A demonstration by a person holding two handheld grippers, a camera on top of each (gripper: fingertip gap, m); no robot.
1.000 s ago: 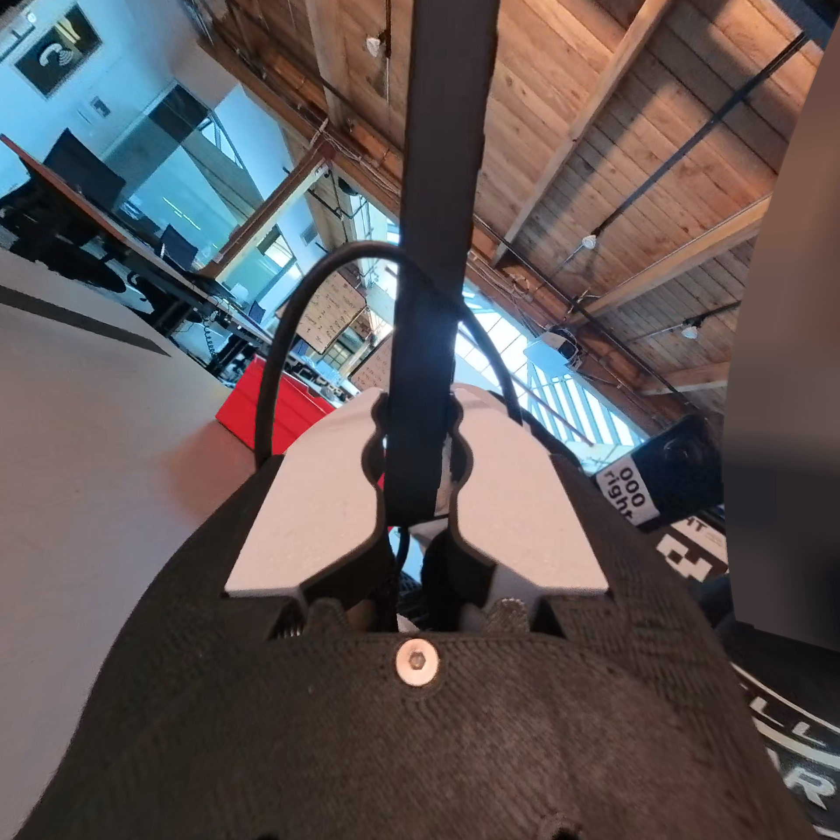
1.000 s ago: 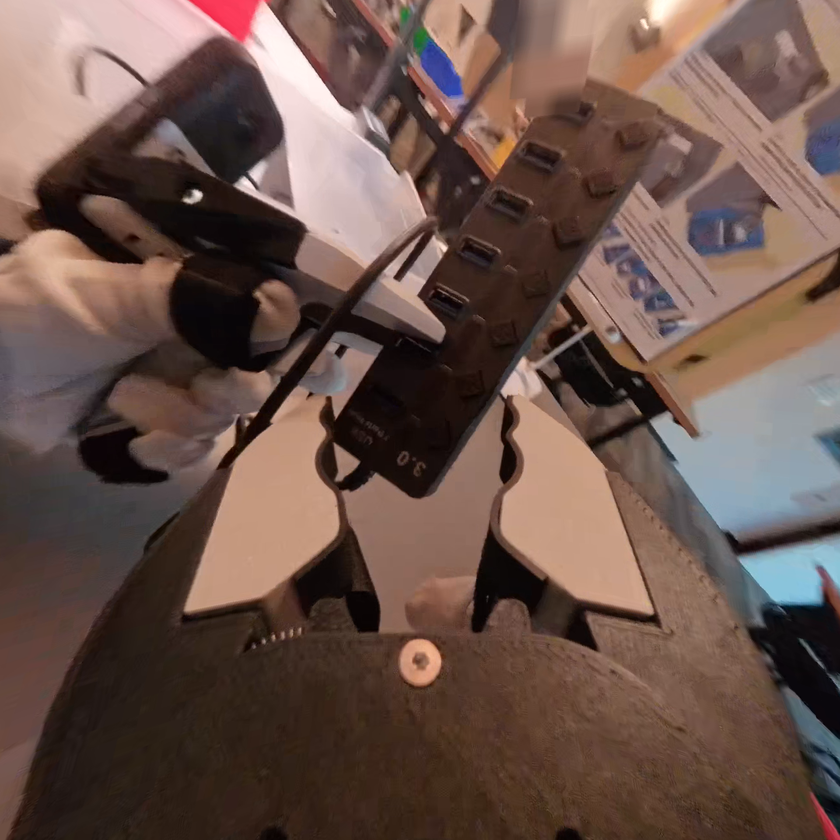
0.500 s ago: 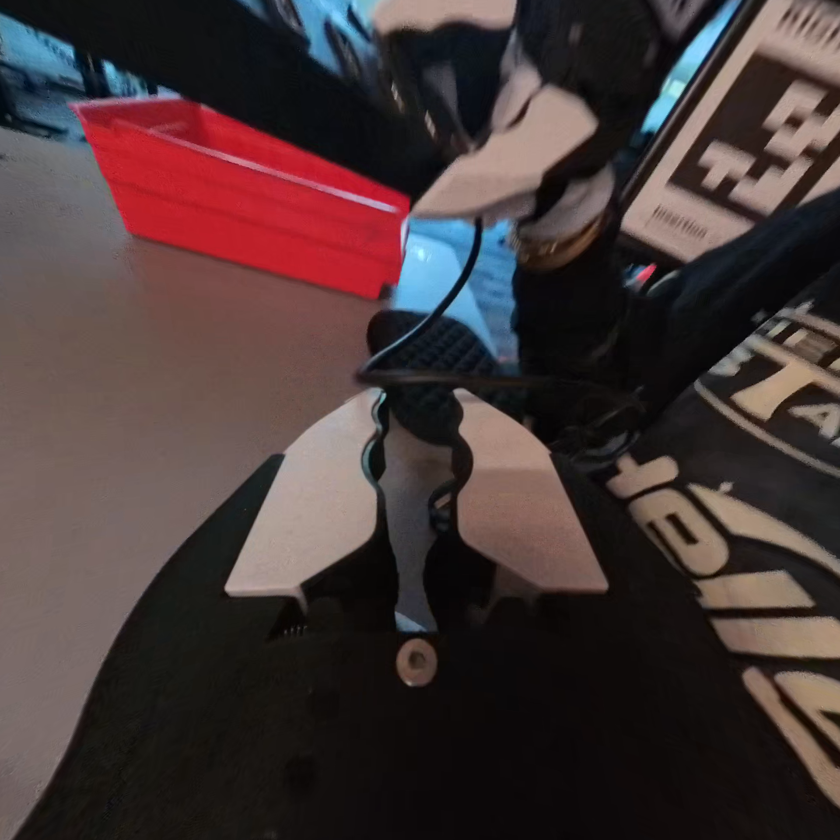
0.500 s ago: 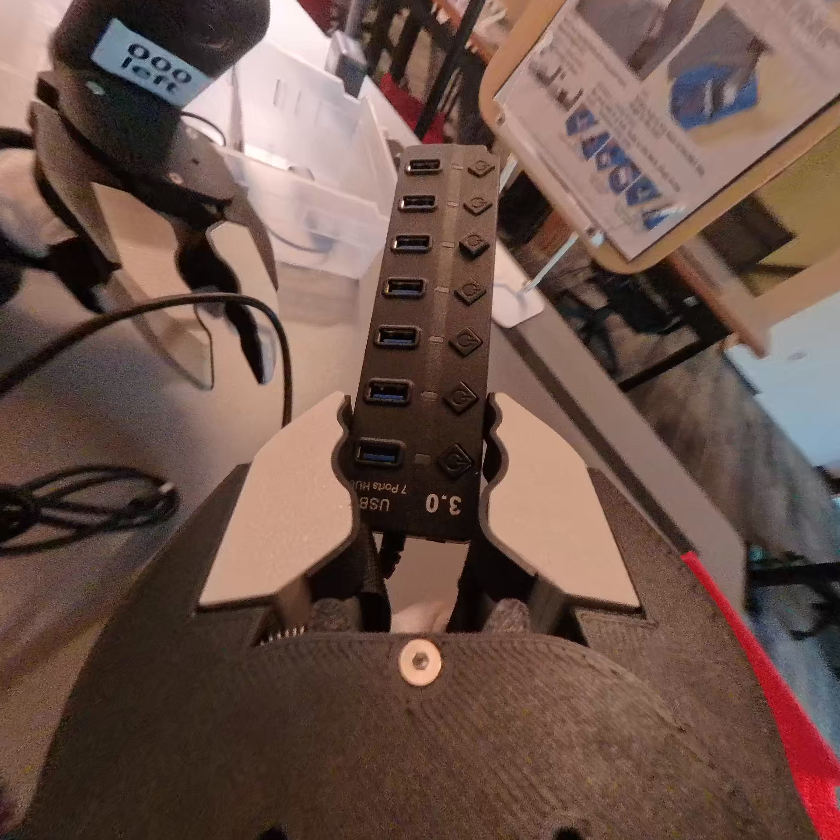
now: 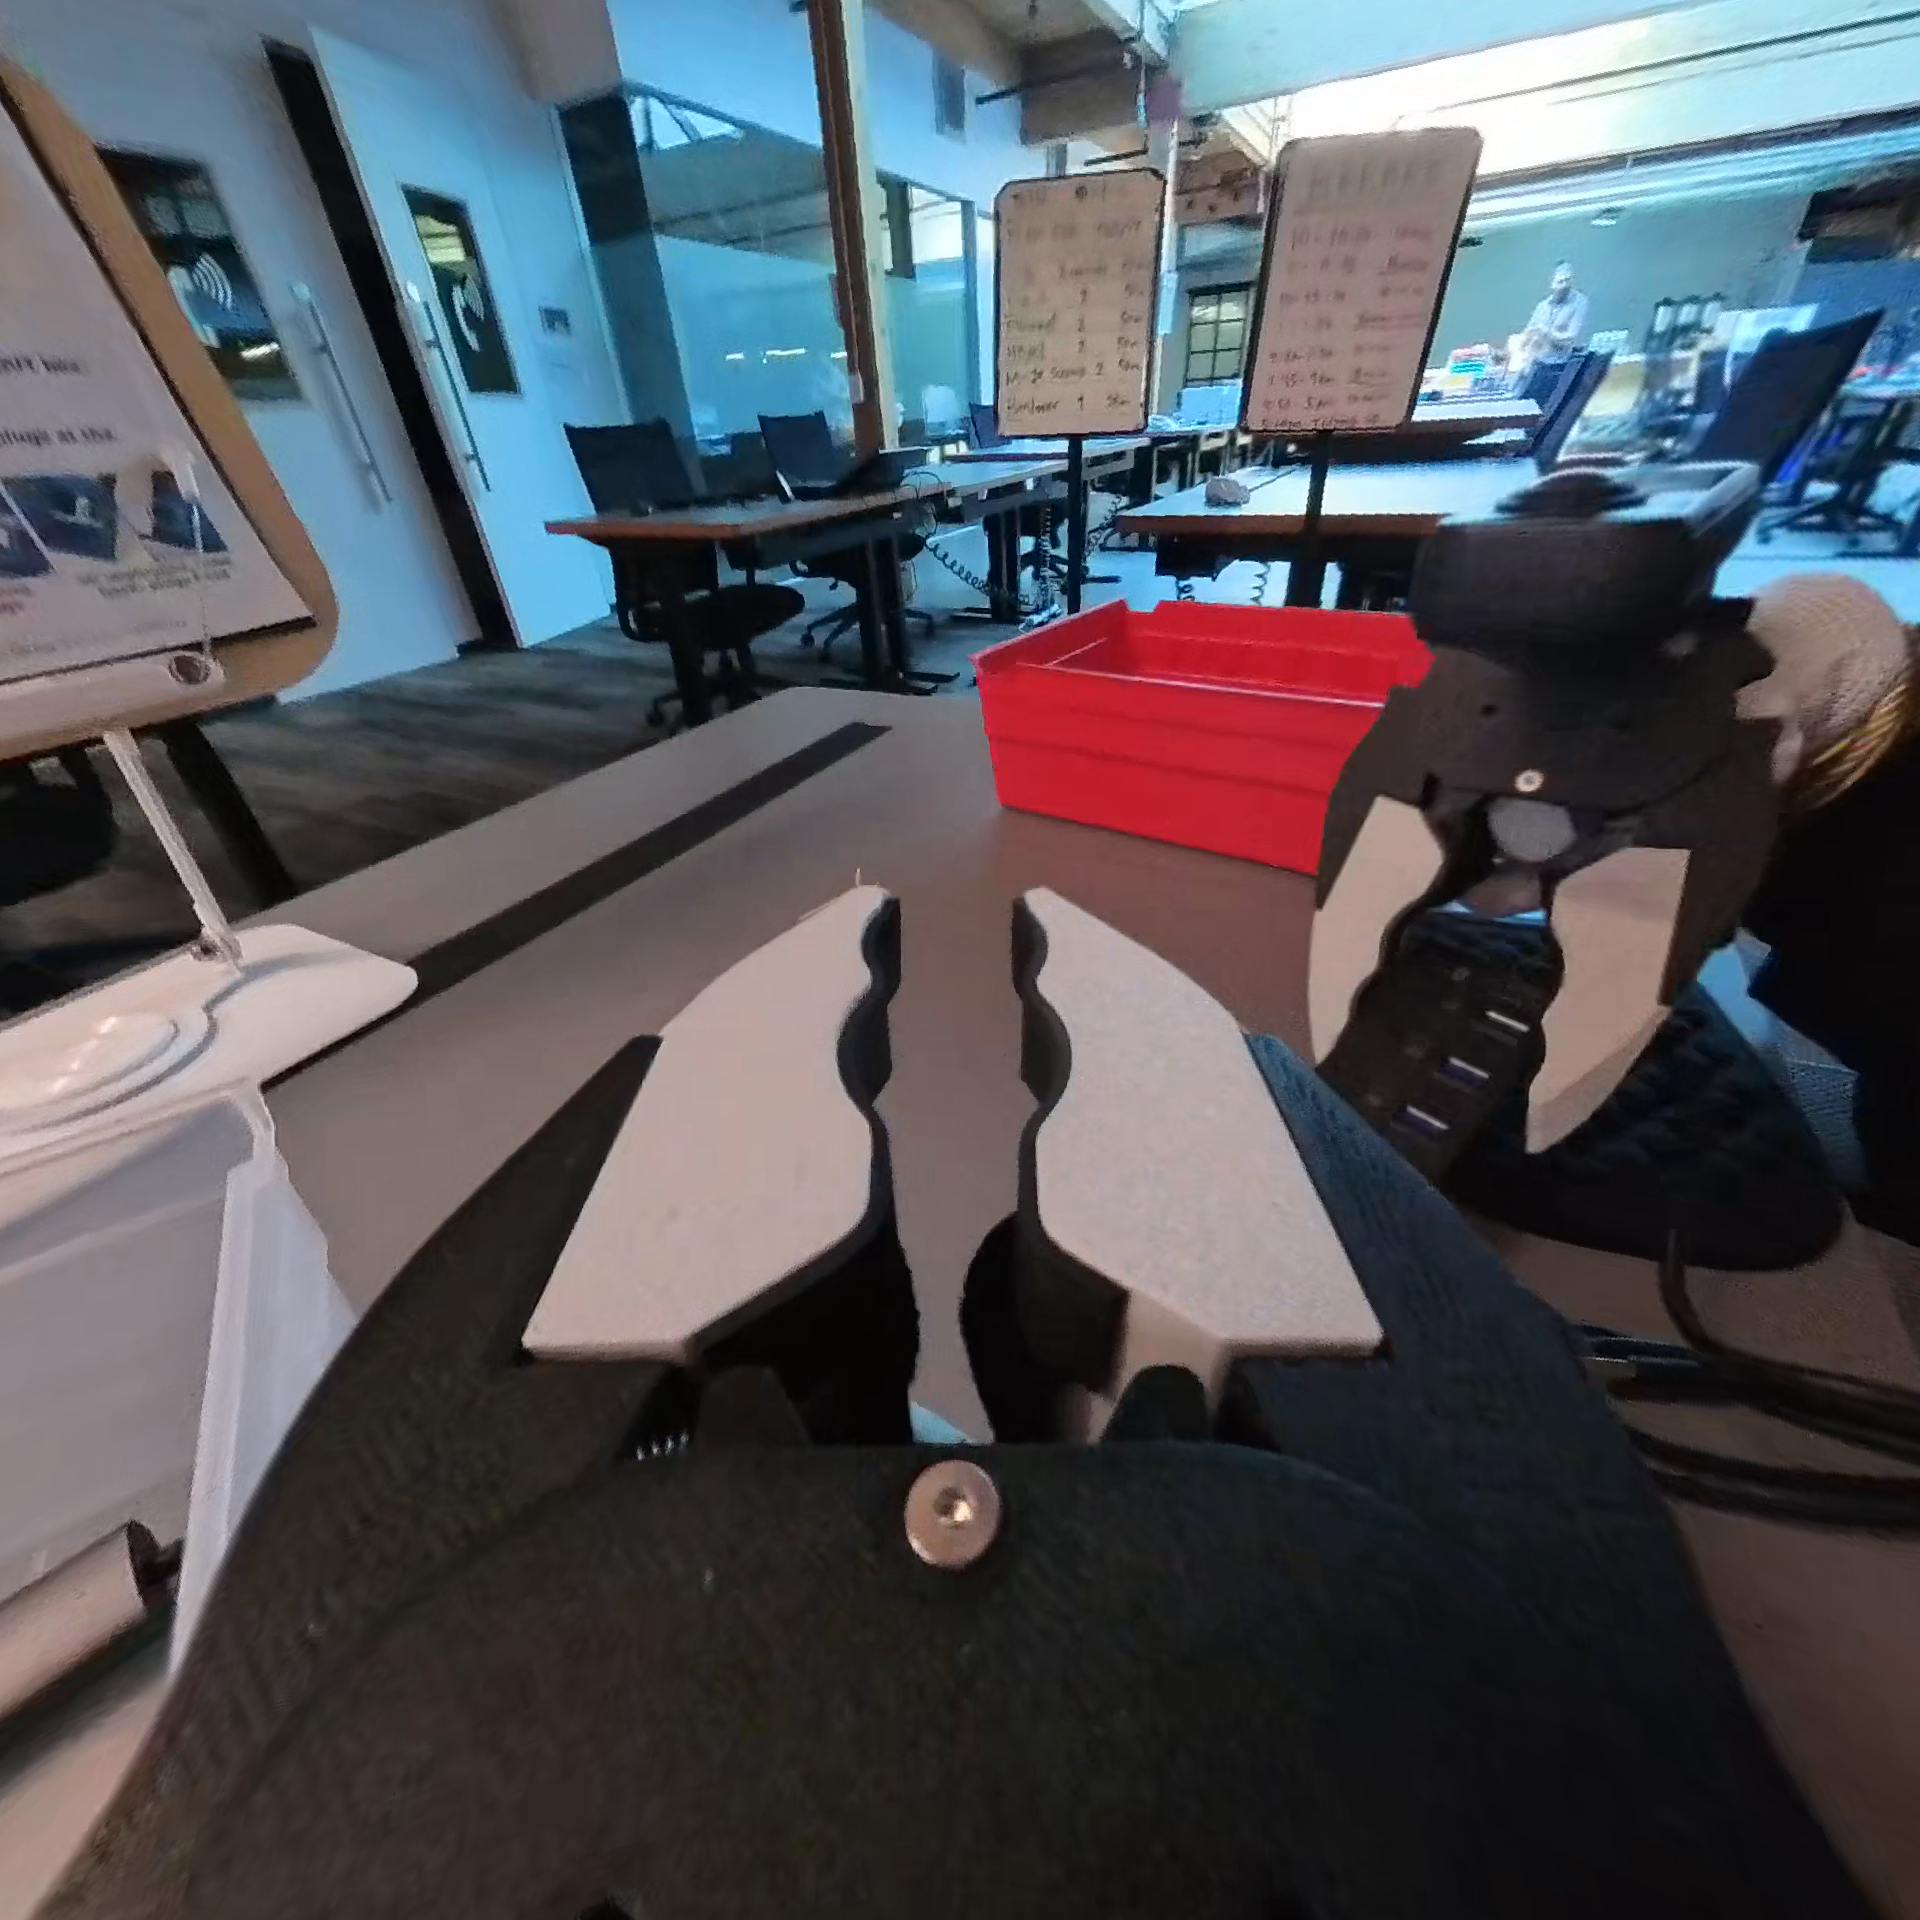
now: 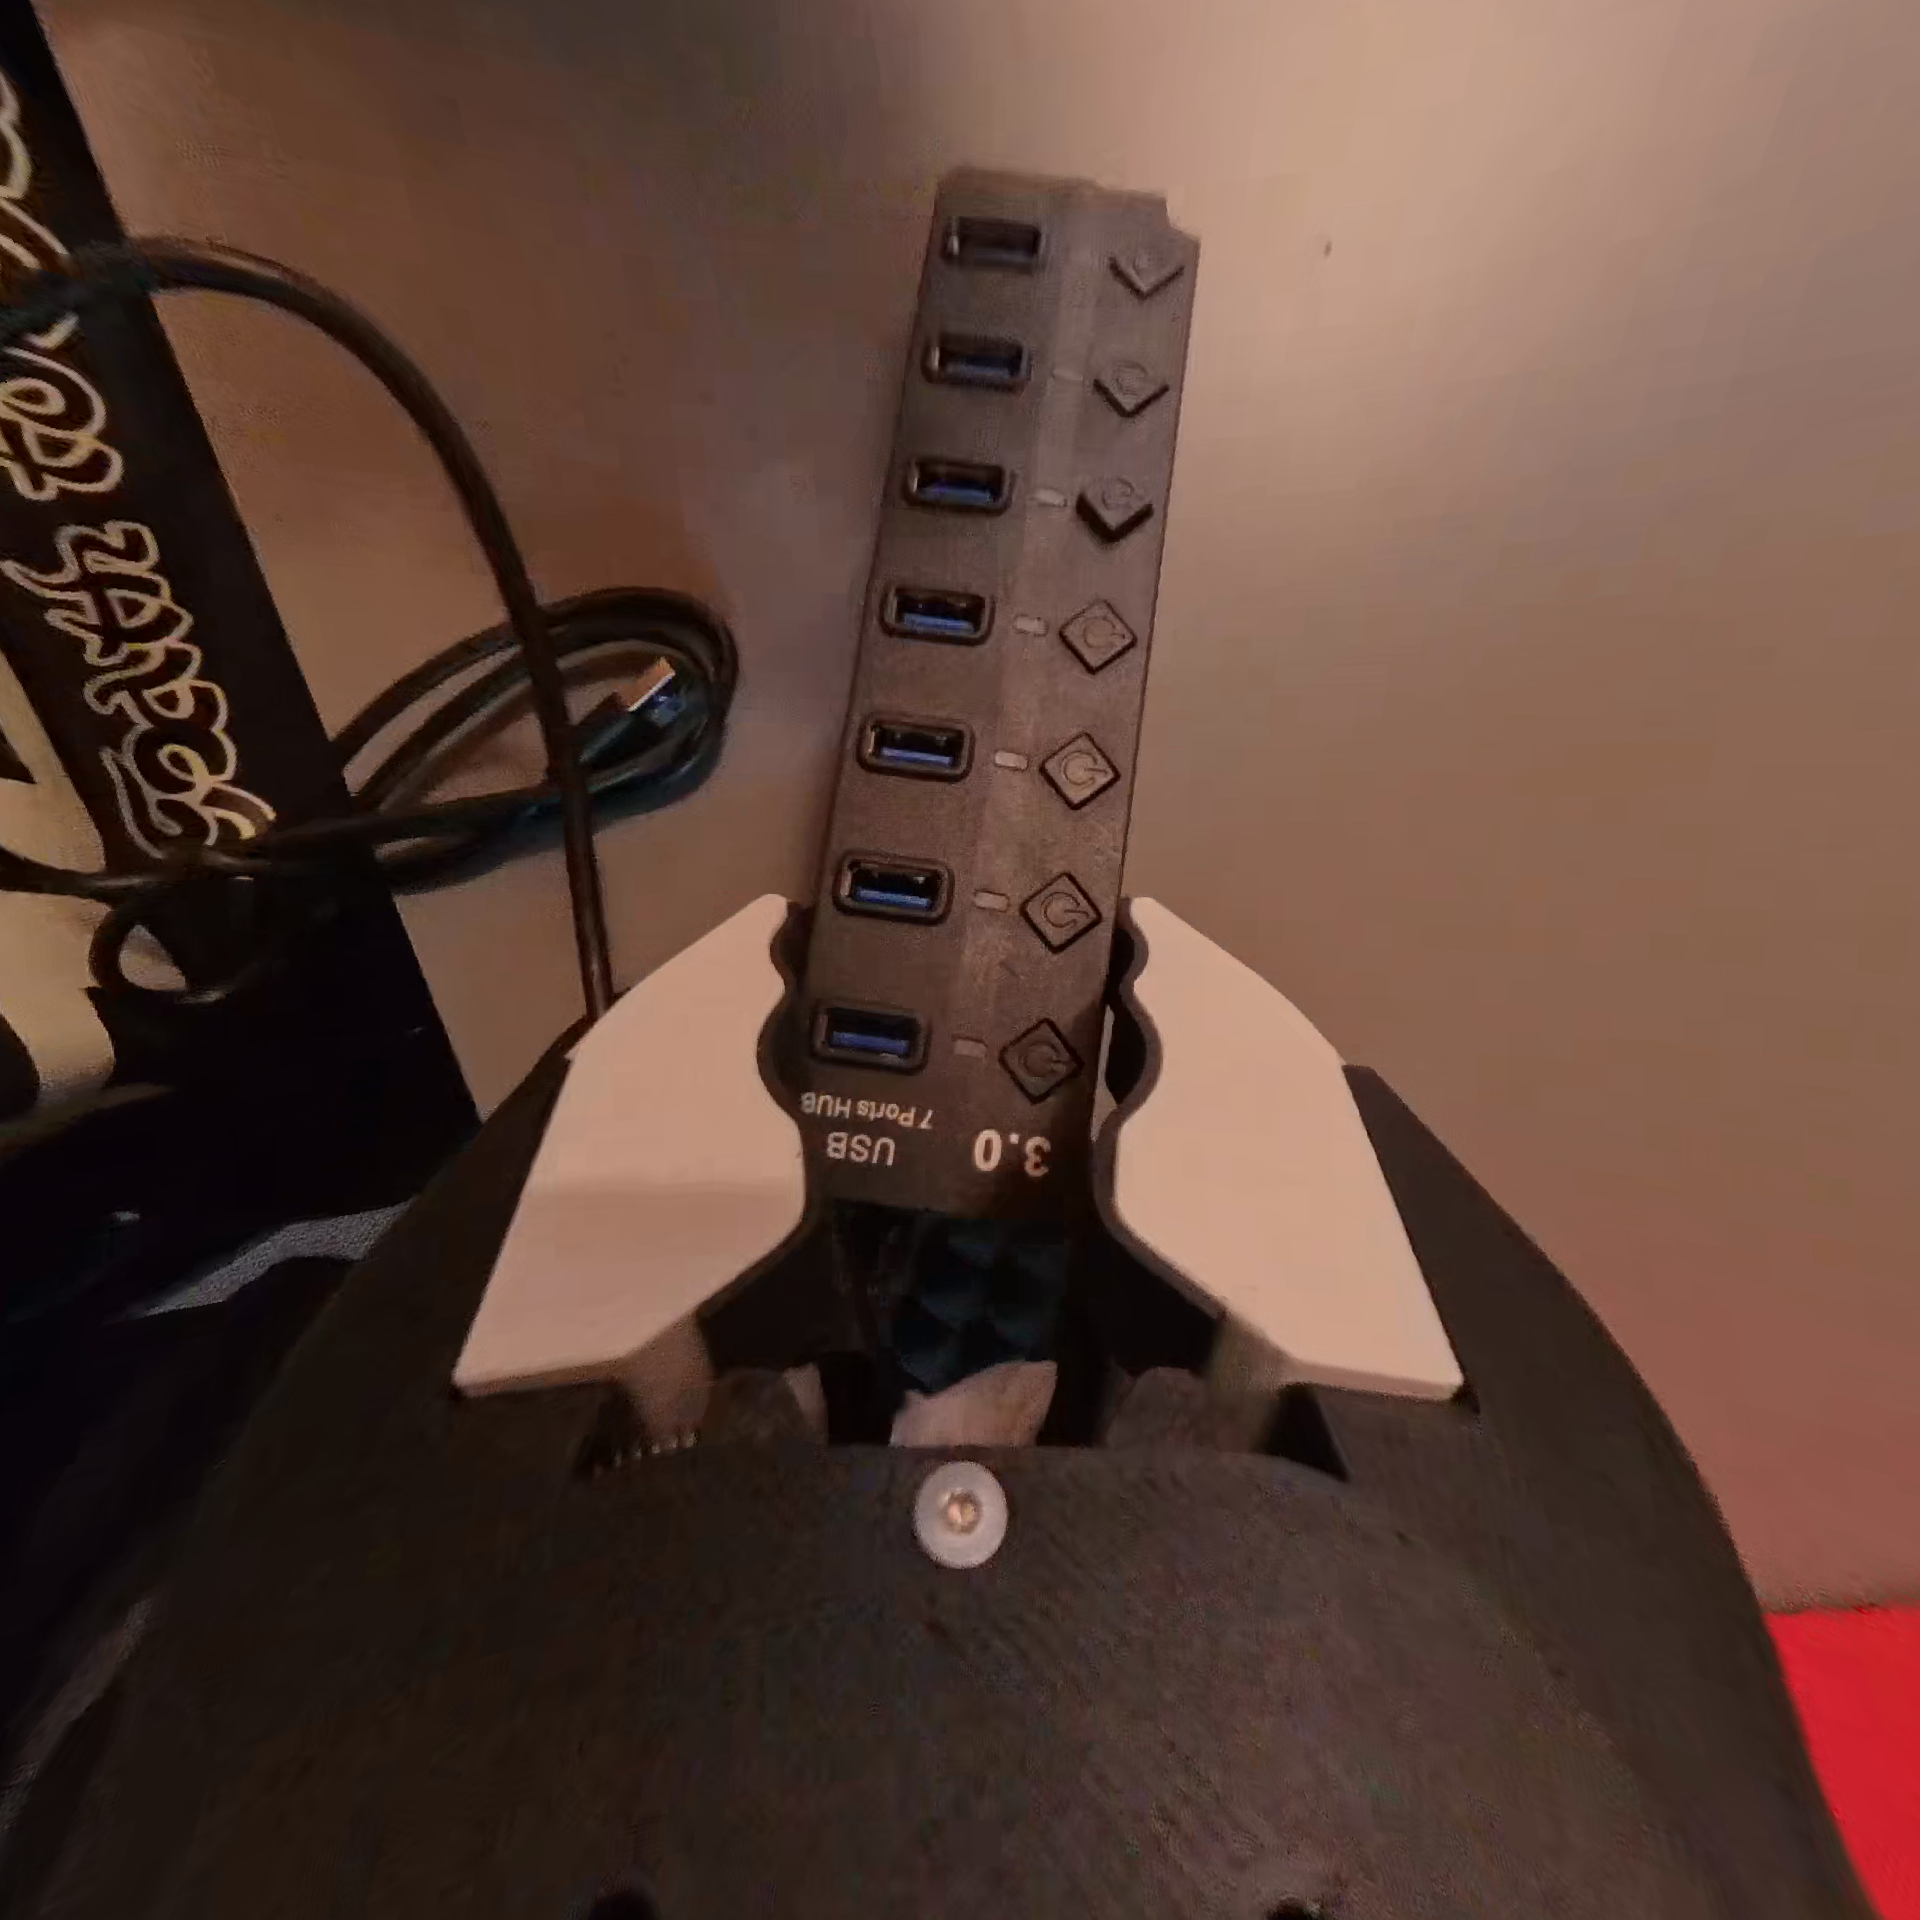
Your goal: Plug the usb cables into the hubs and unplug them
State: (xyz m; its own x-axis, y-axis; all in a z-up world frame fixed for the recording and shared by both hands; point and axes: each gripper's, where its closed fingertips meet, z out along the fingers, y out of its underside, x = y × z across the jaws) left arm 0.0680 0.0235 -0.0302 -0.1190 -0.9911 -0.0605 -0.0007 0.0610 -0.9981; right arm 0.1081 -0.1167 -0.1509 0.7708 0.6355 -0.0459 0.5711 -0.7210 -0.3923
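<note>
1. The black hub (image 6: 997, 727) is clamped at its near end between the fingers of the right tool (image 6: 951, 925), its ports all seen empty.
2. Nothing is held by the left tool (image 5: 954, 914); its fingers are parted by a narrow gap above the surface (image 5: 644, 997).
3. The black cable (image 6: 582, 748) is left coiled on the surface beside the hub, its plug free.
4. A red bin (image 5: 1174, 748) is seen farther back.

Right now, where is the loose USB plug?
In the right wrist view, the USB plug lies on the table, left of the hub held by the right gripper, among coiled black cable.
</note>
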